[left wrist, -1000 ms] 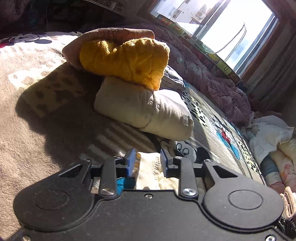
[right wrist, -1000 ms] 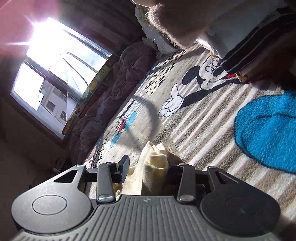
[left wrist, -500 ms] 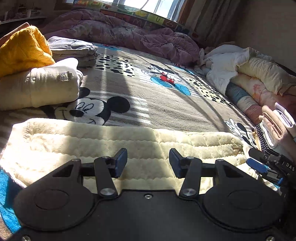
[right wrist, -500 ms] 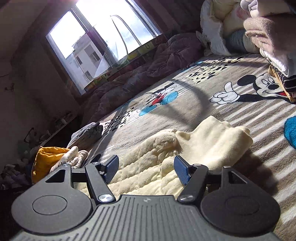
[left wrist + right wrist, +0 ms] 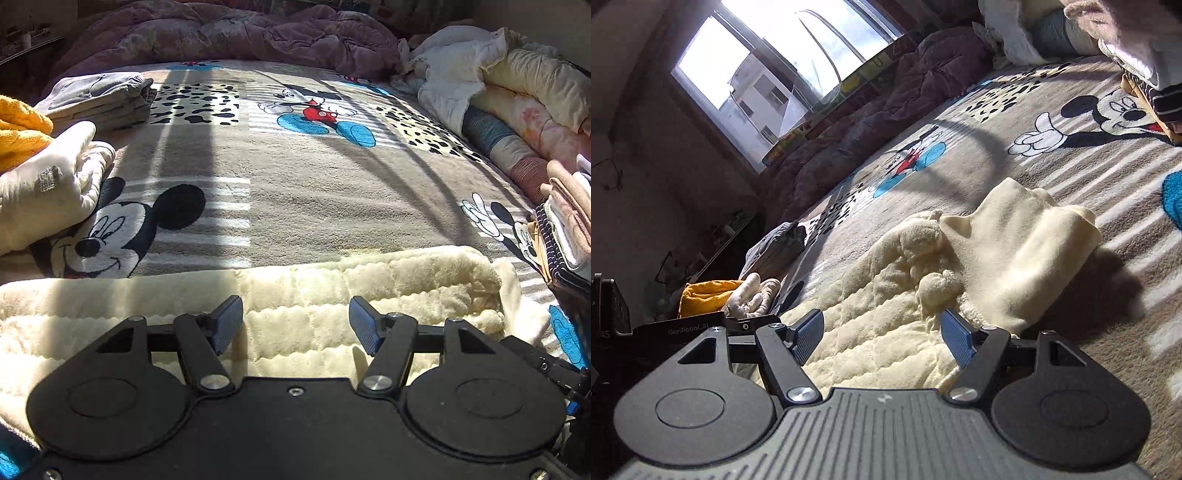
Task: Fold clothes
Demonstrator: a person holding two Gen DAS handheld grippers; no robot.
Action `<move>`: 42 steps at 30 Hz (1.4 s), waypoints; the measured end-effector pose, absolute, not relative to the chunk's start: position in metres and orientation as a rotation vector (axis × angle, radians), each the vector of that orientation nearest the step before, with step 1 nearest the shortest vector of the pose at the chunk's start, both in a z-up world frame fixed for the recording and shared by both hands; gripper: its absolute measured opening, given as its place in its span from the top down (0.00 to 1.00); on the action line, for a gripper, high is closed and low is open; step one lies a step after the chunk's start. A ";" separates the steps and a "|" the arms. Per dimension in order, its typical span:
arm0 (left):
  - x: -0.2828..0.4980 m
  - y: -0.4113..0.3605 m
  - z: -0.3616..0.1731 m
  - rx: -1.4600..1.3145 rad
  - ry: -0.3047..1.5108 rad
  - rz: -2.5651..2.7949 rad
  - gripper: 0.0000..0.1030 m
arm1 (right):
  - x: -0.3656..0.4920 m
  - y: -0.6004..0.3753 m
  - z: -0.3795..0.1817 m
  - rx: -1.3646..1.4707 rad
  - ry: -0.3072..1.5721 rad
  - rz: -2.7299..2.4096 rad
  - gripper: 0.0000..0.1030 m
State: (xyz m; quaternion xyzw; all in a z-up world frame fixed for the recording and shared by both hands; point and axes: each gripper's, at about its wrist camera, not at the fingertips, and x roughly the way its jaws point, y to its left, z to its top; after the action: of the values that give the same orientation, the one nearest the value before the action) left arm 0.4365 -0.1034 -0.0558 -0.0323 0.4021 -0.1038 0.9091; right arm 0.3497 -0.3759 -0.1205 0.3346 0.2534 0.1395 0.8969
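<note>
A cream fleece garment (image 5: pixel 295 295) lies folded in a long strip across the near side of the cartoon-print blanket (image 5: pixel 295 177). My left gripper (image 5: pixel 295 319) hovers over its middle, jaws opening, blue pads apart and pressing on nothing. In the right wrist view the same cream garment (image 5: pixel 923 295) shows its bunched end and a smooth folded part. My right gripper (image 5: pixel 882 330) stands over it with its jaws opening too, and nothing is pinched between the pads. The left gripper's black body (image 5: pixel 687 326) shows at the left edge.
Folded clothes sit at the left: a white piece (image 5: pixel 48 184), a yellow knit (image 5: pixel 18 129) and a grey stack (image 5: pixel 99 96). A pile of unfolded laundry (image 5: pixel 498 92) lines the right side. A purple quilt (image 5: pixel 221 33) lies below the window (image 5: pixel 768 66).
Both grippers let go of the cream garment and opened wider. The left gripper swung round from the folded stack to face across the bed; the garment now lies spread out flat.
</note>
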 end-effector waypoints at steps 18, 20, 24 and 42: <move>0.343 -0.109 -0.018 -0.029 0.678 -0.245 1.00 | 0.333 -0.420 -0.139 1.092 0.471 0.356 0.30; 0.321 -0.111 -0.016 -0.008 0.655 -0.249 1.00 | 0.328 -0.425 -0.141 1.138 0.463 0.360 0.29; 0.277 -0.118 -0.017 0.039 0.611 -0.248 1.00 | 0.315 -0.435 -0.140 1.214 0.428 0.377 0.21; 0.162 -0.130 -0.090 0.041 0.704 -0.269 1.00 | 0.221 -0.455 -0.138 1.211 0.435 0.334 0.24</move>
State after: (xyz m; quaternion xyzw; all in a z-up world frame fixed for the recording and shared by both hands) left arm 0.1615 -0.1301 -0.0897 0.0201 0.3437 -0.1312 0.9297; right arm 0.2212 -0.4553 -0.1379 0.5617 0.2018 0.1551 0.7872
